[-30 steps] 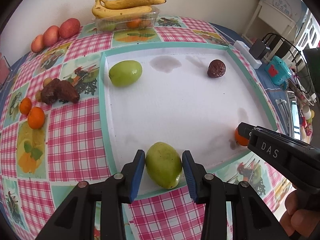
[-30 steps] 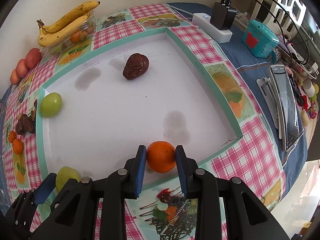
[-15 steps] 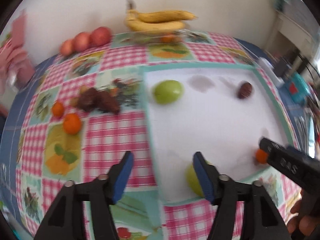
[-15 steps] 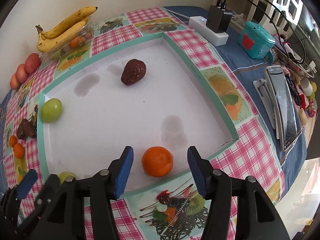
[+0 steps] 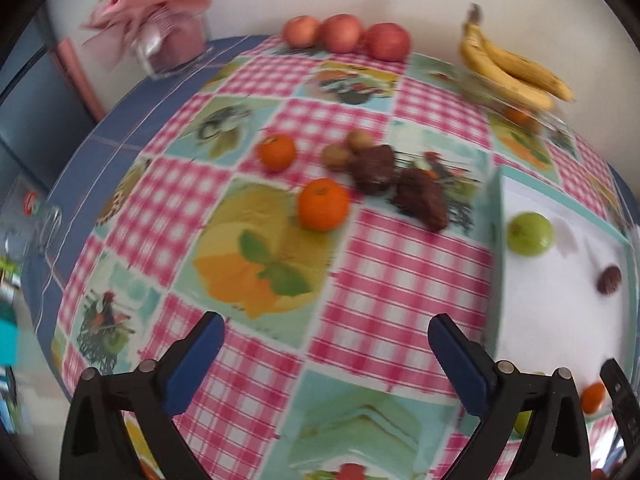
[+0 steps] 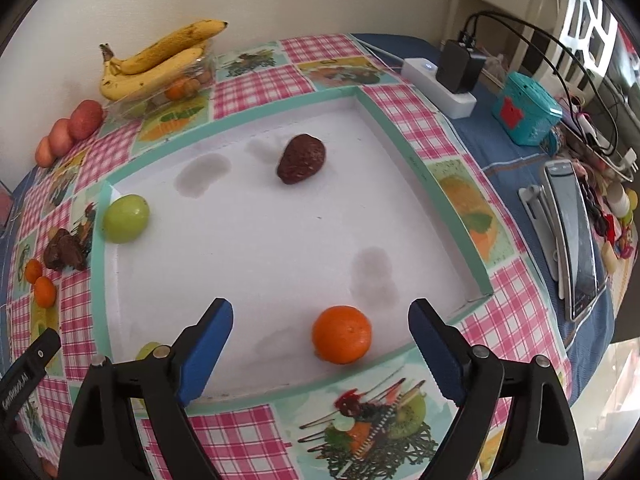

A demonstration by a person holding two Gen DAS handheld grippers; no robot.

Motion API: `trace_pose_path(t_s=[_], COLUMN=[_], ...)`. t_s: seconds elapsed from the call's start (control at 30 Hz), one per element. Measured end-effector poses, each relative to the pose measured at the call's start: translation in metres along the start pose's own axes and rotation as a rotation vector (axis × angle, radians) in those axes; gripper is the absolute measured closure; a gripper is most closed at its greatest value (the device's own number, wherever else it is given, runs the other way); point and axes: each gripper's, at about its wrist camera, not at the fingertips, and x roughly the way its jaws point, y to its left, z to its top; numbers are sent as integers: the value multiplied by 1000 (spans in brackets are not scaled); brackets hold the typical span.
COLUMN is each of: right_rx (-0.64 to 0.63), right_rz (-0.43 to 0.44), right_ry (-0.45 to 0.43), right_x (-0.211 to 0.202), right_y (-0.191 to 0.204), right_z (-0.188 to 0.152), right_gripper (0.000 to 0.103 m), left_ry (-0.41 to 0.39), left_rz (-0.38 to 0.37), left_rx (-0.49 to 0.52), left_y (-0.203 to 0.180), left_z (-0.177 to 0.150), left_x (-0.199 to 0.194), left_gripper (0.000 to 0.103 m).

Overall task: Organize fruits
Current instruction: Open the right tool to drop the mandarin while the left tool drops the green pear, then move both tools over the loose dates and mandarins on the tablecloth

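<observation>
My left gripper (image 5: 326,332) hangs over the checked tablecloth, jaws opening wide with nothing between them. Ahead of it lie two oranges (image 5: 322,204), two dark brown fruits (image 5: 424,196) and small brown ones (image 5: 336,156). The white tray (image 6: 440,200) holds a round green fruit (image 6: 126,218), a dark fruit (image 6: 301,159), an orange (image 6: 341,334) and a green mango (image 6: 146,350), half hidden by a finger. My right gripper (image 6: 320,320) is opening. The orange rests on the tray between its fingers, untouched.
Bananas (image 6: 160,60) on a clear box and red apples (image 6: 72,128) sit along the back wall. A power strip with charger (image 6: 444,84), a teal box (image 6: 526,110) and a phone (image 6: 572,236) lie right of the tray. A pink flower vase (image 5: 172,28) stands far left.
Both grippers opened. The left let go of the green mango and swung left over the tablecloth. The right let go of the orange, which stays on the tray.
</observation>
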Motion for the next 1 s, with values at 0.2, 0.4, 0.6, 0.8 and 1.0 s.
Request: trace_pose_path(t_s=[0.2,0.4,0.6,0.8,1.0], right_rx=[-42,-122,-188,-145,-150], right_rz=[29,50,64,82,101], right_ry=[-54,-78,-94,-92,-99], right_x=[-9,-15,-20,-25,-22], right_y=[17,41,65,80,98], right_z=[0,-1,-1,12,29], right_gripper=[10,9,9,9,9], left_ry=[2,-19,-60,-94,-92], left_rz=[30,22,25,67,58], left_rx=[-49,-80,-110,-63,-26], left_y=[19,31,39,34,16], left_z=[5,17,37,57,80], left_x=[2,-2,-7,-5,9], left_gripper=[0,0,0,0,0])
